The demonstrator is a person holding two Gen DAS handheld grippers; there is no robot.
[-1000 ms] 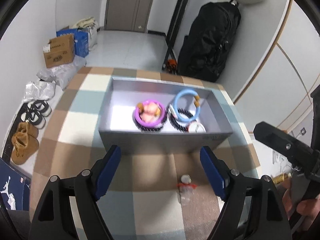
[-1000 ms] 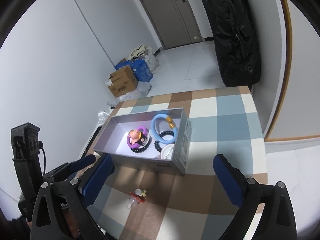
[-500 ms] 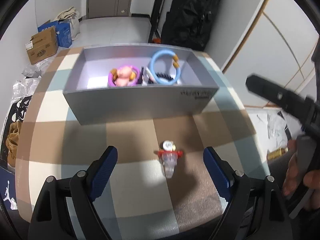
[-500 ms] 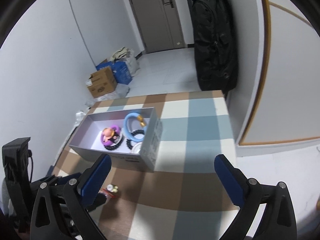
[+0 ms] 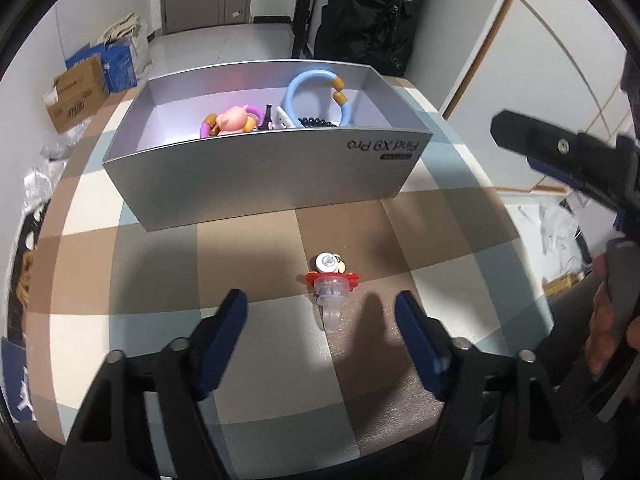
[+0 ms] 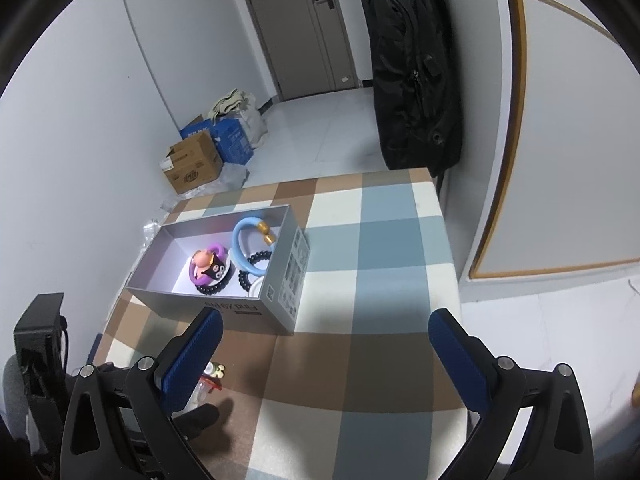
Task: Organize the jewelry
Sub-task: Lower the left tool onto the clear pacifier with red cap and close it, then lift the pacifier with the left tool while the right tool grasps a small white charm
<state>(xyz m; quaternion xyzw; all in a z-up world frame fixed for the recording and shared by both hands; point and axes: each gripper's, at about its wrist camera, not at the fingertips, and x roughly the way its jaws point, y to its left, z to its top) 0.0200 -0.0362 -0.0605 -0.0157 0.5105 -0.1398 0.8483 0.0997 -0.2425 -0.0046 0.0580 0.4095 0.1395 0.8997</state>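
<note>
A small trinket with a red collar and clear tip point(image 5: 331, 286) lies on the checked tablecloth point(image 5: 160, 264), just ahead of my open, empty left gripper point(image 5: 320, 316). It also shows in the right wrist view point(image 6: 210, 380), partly behind my left finger. Beyond it stands a silver box point(image 5: 272, 168) holding a purple ring with a pink figure point(image 5: 230, 120), a light blue ring point(image 5: 316, 96) and black bead bracelets point(image 6: 256, 258). My right gripper point(image 6: 324, 340) is open and empty, high above the table to the right of the box point(image 6: 240, 308).
A black bag point(image 6: 416, 80) hangs by the wall behind the table. Cardboard and blue boxes point(image 6: 200, 156) sit on the floor at the left. The table's right edge point(image 6: 452, 280) drops to the floor. My right gripper shows at the right of the left wrist view point(image 5: 560, 152).
My left gripper has come down and forward, so the trinket now lies close between its fingertips. My right gripper has shifted a little; the box looks nearer.
</note>
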